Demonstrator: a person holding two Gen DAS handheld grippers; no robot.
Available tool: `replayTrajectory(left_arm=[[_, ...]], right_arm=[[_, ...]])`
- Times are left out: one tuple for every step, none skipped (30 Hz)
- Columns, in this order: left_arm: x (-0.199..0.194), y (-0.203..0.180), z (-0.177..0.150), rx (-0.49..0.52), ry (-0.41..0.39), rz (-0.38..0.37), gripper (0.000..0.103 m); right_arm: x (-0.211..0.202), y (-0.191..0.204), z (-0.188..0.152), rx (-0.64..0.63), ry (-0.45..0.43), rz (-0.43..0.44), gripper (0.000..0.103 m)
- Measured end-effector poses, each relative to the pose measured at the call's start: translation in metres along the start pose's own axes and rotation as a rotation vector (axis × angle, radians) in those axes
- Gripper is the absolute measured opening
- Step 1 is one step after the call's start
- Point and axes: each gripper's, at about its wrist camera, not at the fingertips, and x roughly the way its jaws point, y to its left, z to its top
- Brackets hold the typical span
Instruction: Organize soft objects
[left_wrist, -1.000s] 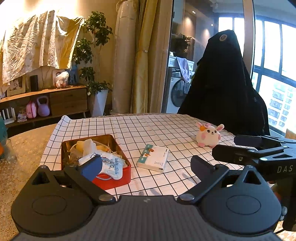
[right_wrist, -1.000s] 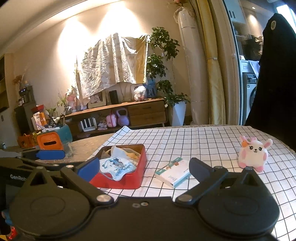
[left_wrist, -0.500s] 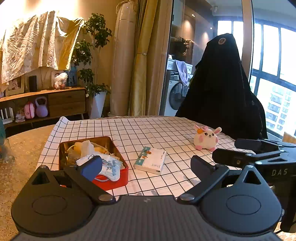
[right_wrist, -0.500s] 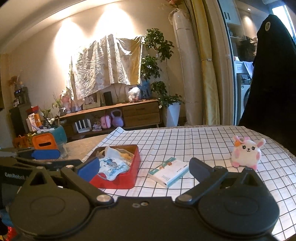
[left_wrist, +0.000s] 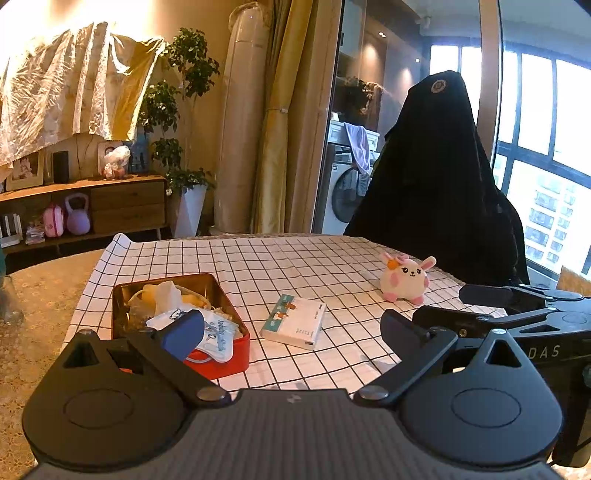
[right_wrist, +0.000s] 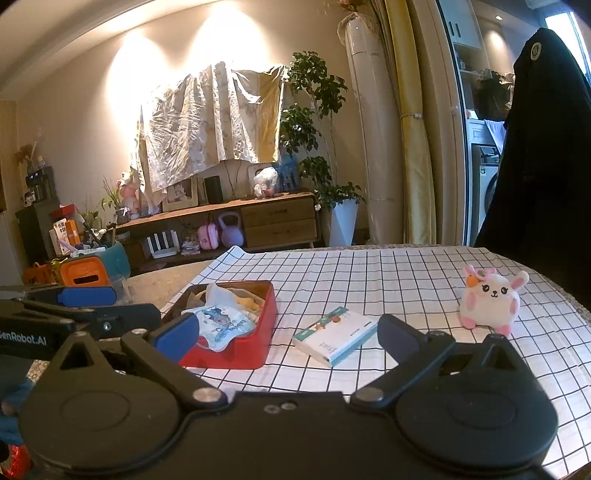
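Observation:
A red tin (left_wrist: 236, 350) (right_wrist: 258, 332) full of soft packets and cloth sits on the checked tablecloth, left of centre. A white tissue pack (left_wrist: 295, 321) (right_wrist: 334, 334) lies flat to its right. Farther right stands a white and pink plush rabbit (left_wrist: 404, 277) (right_wrist: 489, 301). My left gripper (left_wrist: 291, 332) is open and empty, held back from the tin and the pack. My right gripper (right_wrist: 286, 334) is open too, with nothing between its fingers. Each gripper shows at the edge of the other's view.
The checked tablecloth (left_wrist: 295, 258) covers a round table with a patterned top (left_wrist: 40, 295). A chair draped in black cloth (left_wrist: 436, 184) stands behind the rabbit. An orange box (right_wrist: 83, 271) and a glass sit on the table's left side. A sideboard lines the far wall.
Both grippers have drawn back and risen a little, so the tin, the pack and the rabbit sit lower and slightly farther in the views. Neither gripper has changed its opening.

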Motion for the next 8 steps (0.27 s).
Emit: replayTrajectory(left_arm=[[0.0000,0.0000,-0.0002,-0.002,0.001,0.000,0.102],[-0.0002,0.0003,-0.0006,-0.002,0.001,0.000,0.102],[-0.0002,0.0004,-0.0005,-0.003,0.001,0.002,0.102],[0.0002,0.0001,-0.0005,-0.004,0.002,0.005,0.102],[0.0004,0.0011,-0.0009,-0.007,0.005,0.007,0.102],[0.0007,0.0016,-0.0009,-0.011,0.010,0.005,0.102],[0.0013,0.0018,-0.0010,-0.015,0.015,0.002,0.102],[0.0016,0.0016,-0.0012,-0.018,0.018,0.002,0.102]], right_arm=[[0.0001,-0.0004,-0.0003,0.001,0.001,0.001,0.103],[0.0003,-0.0007,-0.0007,0.002,0.002,0.001,0.103],[0.0004,-0.0008,-0.0009,0.002,0.002,0.000,0.103],[0.0005,-0.0008,-0.0007,0.000,0.002,0.000,0.103],[0.0006,-0.0008,-0.0010,-0.001,0.003,0.000,0.103],[0.0008,-0.0004,-0.0015,-0.001,0.005,0.000,0.103],[0.0011,-0.0006,-0.0019,-0.001,0.005,0.001,0.103],[0.0009,-0.0010,-0.0028,-0.001,0.006,0.002,0.103]])
